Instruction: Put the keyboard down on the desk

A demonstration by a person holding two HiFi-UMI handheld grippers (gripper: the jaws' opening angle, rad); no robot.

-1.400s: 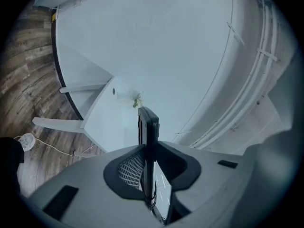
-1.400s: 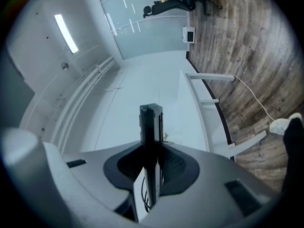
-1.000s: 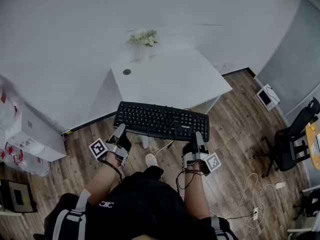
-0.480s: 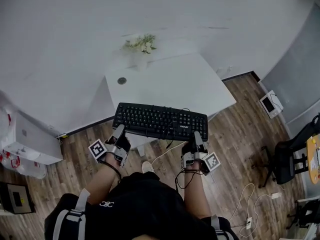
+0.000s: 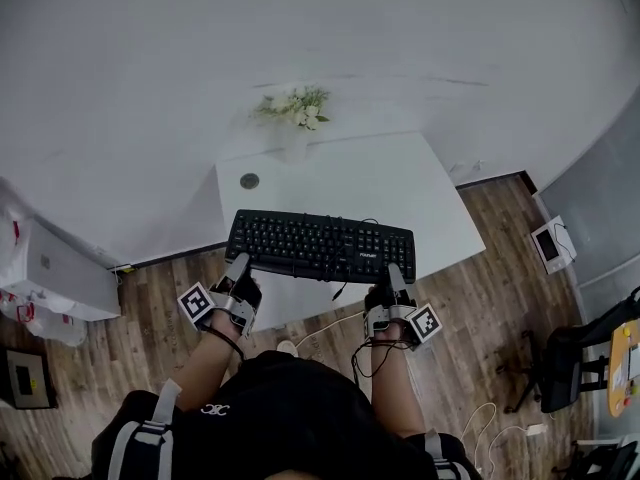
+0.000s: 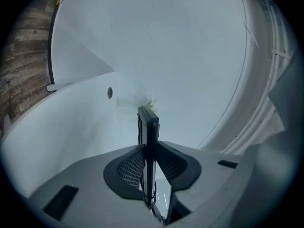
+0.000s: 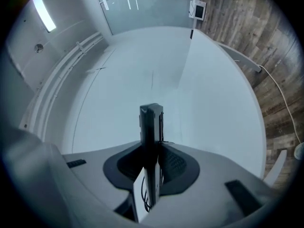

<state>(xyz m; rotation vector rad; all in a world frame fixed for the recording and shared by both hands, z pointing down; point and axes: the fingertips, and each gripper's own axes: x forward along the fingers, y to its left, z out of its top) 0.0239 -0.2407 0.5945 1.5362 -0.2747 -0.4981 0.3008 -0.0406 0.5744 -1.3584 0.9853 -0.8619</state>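
One vase (image 5: 291, 138) on the desk (image 5: 360, 183) holds flowers (image 5: 299, 106).

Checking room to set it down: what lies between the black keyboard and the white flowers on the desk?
Head view: only bare white desk, plus a small round dark hole toward its left.

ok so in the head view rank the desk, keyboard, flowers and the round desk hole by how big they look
1. desk
2. keyboard, though it sits nearer the camera than the desk, so it looks somewhat oversized
3. flowers
4. round hole
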